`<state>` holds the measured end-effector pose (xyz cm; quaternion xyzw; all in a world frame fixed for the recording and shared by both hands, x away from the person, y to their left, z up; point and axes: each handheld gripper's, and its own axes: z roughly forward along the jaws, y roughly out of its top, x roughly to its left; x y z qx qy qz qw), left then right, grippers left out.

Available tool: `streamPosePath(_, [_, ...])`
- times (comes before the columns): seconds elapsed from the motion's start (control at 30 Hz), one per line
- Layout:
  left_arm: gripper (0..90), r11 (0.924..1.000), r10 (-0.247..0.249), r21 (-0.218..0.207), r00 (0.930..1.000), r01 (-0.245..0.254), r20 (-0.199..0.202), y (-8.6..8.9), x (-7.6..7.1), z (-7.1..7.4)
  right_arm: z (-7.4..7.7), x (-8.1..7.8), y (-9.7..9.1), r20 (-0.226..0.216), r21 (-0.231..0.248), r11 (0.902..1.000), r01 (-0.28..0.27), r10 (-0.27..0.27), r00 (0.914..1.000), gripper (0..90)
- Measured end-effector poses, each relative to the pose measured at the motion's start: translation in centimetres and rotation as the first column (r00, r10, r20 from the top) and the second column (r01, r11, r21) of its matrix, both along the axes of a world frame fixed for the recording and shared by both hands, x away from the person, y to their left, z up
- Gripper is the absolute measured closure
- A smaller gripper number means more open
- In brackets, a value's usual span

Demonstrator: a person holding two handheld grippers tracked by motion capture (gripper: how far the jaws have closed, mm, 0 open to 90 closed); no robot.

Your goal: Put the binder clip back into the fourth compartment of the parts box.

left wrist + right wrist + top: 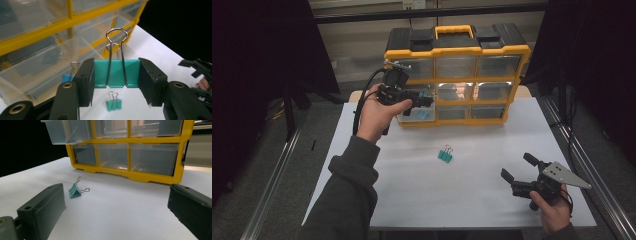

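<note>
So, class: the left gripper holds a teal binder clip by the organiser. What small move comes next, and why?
Probably ease the left gripper forward over the pulled-out drawer and release. It grips a teal clip, and the drawer holds a blue one.

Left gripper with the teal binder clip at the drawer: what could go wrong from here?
1. The left gripper pinches the teal binder clip only by its side edges, so it might twist out.
2. Released early, it could miss the pulled-out drawer and drop onto the table, where a second clip waits.
</note>
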<state>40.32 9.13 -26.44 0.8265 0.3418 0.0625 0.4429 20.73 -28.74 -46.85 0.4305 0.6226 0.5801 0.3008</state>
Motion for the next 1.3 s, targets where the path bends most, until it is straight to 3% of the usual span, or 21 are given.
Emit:
streamPosePath(0.07, [50.1, 0.9998, 0.008, -0.018, 1.0, -0.008, -0.001, 0.1, 0.3, -0.2, 0.0, 0.0, 0.0, 0.0, 0.001, 1.0, -0.002, 0.002, 1.0, 0.7])
streamPosePath(0.23, [50.1, 0.9993, 0.033, 0.018, 0.9993, -0.033, 0.017, 0.3, 1.1, -0.6, 0.0, 0.0, 0.0, -0.002, 0.0, 1.0, -0.001, 0.001, 1.0, 0.7])
streamPosePath(0.37, [50.1, 0.9962, 0.086, 0.013, 0.9961, -0.086, 0.02, 0.4, 1.9, -1.1, 0.0, 0.0, 0.1, -0.006, 0.015, 0.9998, 0.01, -0.01, 0.9999, 0.7])
streamPosePath(0.43, [50.1, 0.997, 0.071, 0.03, 0.9973, -0.071, 0.019, 0.7, 2.1, -1.1, 0.0, 0.0, 0.1, -0.005, 0.015, 0.9998, 0.01, -0.01, 0.9999, 0.8])
streamPosePath(0.5, [50.1, 0.9953, 0.094, 0.021, 0.9954, -0.095, 0.019, 0.6, 2.4, -1.4, 0.0, 0.0, -0.1, -0.001, -0.009, 0.9999, -0.011, 0.011, 0.9999, 0.7])
streamPosePath(0.53, [50.1, 0.9955, 0.086, 0.038, 0.9959, -0.087, 0.028, 0.8, 2.6, -1.4, 0.0, 0.0, -0.1, -0.002, -0.006, 0.9999, -0.009, 0.009, 1.0, 0.8])
streamPosePath(0.57, [50.1, 0.9939, 0.109, 0.015, 0.9936, -0.109, 0.032, 0.6, 2.6, -1.5, 0.0, 0.0, -0.1, -0.003, -0.008, 0.9999, -0.011, 0.011, 0.9999, 0.7])
streamPosePath(0.6, [50.1, 0.9951, 0.097, 0.019, 0.9947, -0.097, 0.034, 0.6, 2.8, -1.6, 0.0, 0.0, -0.1, -0.003, -0.008, 0.9999, -0.012, 0.012, 0.9999, 0.7])
streamPosePath(0.63, [50.1, 0.9936, 0.11, 0.021, 0.9932, -0.111, 0.037, 0.5, 2.8, -1.6, 0.1, 0.0, 0.1, -0.014, 0.025, 0.9996, 0.01, -0.01, 0.9999, 0.7])
streamPosePath(0.77, [50.1, 0.992, 0.116, 0.044, 0.9918, -0.118, 0.055, 0.4, 3.3, -2.1, 0.0, 0.0, 0.1, -0.009, 0.017, 0.9999, 0.004, -0.003, 1.0, 0.8])
streamPosePath(0.8, [50.1, 0.9914, 0.126, 0.028, 0.9907, -0.128, 0.05, 0.3, 3.4, -2.2, 0.0, 0.0, 0.0, -0.003, 0.01, 0.9999, 0.001, -0.001, 1.0, 0.8])
streamPosePath(0.83, [50.1, 0.9914, 0.113, 0.06, 0.9919, -0.117, 0.057, 0.5, 3.5, -2.1, 0.0, 0.0, 0.1, -0.004, 0.019, 0.9998, 0.01, -0.01, 0.9999, 0.7])
streamPosePath(0.87, [50.0, 0.9909, 0.122, 0.049, 0.9901, -0.125, 0.07, 0.4, 3.6, -2.3, 0.0, 0.0, -0.1, -0.001, 0.0, 1.0, -0.006, 0.006, 1.0, 0.7])
streamPosePath(0.9, [49.9, 0.9895, 0.124, 0.065, 0.9891, -0.129, 0.08, 0.5, 3.7, -2.4, 0.0, 0.0, 0.0, -0.005, 0.02, 0.9998, 0.009, -0.009, 0.9999, 0.8])
streamPosePath(0.93, [44.9, 0.9859, 0.161, 0.034, 0.9842, -0.164, 0.074, 0.3, 3.7, -2.5, 0.0, 0.1, 0.1, -0.009, 0.02, 0.9997, 0.011, -0.011, 0.9999, 0.7])
streamPosePath(0.97, [30.0, 0.9873, 0.149, 0.042, 0.9859, -0.153, 0.076, 0.5, 3.8, -2.5, 0.0, 0.0, 0.1, -0.008, 0.019, 0.9998, 0.009, -0.008, 0.9999, 0.7])
streamPosePath(1.07, [27.0, 0.9869, 0.143, 0.065, 0.9869, -0.148, 0.076, 0.5, 3.4, -2.3, 0.0, 0.0, 0.0, -0.008, 0.022, 0.9997, 0.006, -0.006, 0.9999, 0.8])
streamPosePath(1.1, [23.0, 0.9888, 0.141, 0.038, 0.9873, -0.144, 0.073, 0.4, 3.4, -2.3, 0.0, 0.0, 0.0, -0.004, 0.019, 0.9998, 0.007, -0.007, 1.0, 0.7])
streamPosePath(1.27, [14.8, 0.9946, 0.096, 0.034, 0.9939, -0.098, 0.054, 0.0, 2.2, -1.9, 0.0, 0.0, 0.0, -0.006, 0.024, 0.9996, 0.014, -0.014, 0.9999, 0.8])
streamPosePath(1.3, [13.5, 0.9958, 0.09, 0.01, 0.9944, -0.091, 0.055, -0.1, 1.9, -1.9, 0.0, 0.0, 0.0, -0.004, 0.018, 0.9998, 0.006, -0.006, 1.0, 0.7])
